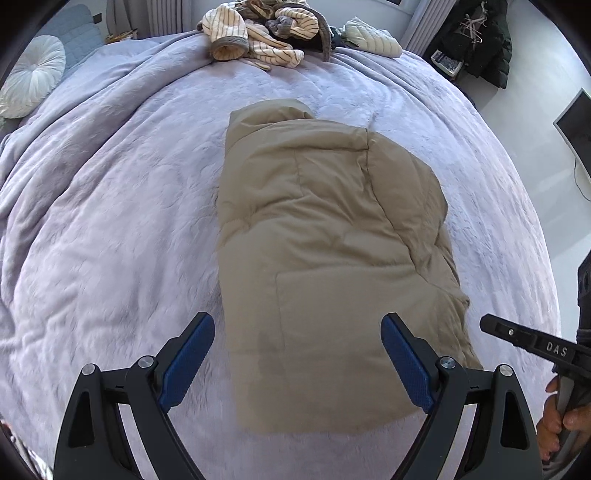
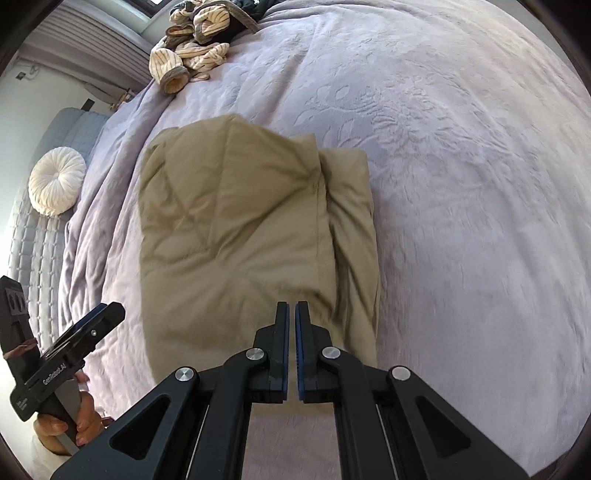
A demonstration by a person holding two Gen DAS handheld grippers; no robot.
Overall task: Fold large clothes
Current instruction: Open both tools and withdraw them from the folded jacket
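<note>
A tan padded jacket (image 1: pixel 325 251) lies folded into a long block on the lavender bedspread (image 1: pixel 110 221); it also shows in the right wrist view (image 2: pixel 240 236). My left gripper (image 1: pixel 297 332) is open and empty, its blue pads spread above the jacket's near end. My right gripper (image 2: pixel 291 310) is shut with nothing between its pads, hovering over the jacket's near right part. The right gripper shows at the right edge of the left wrist view (image 1: pixel 532 341); the left one shows at the lower left of the right wrist view (image 2: pixel 92 325).
A heap of striped cream clothes (image 1: pixel 258 33) lies at the far end of the bed, also in the right wrist view (image 2: pixel 195 44). A round white cushion (image 1: pixel 33 77) sits at the far left. Dark clothes (image 1: pixel 480 37) hang by the wall at right.
</note>
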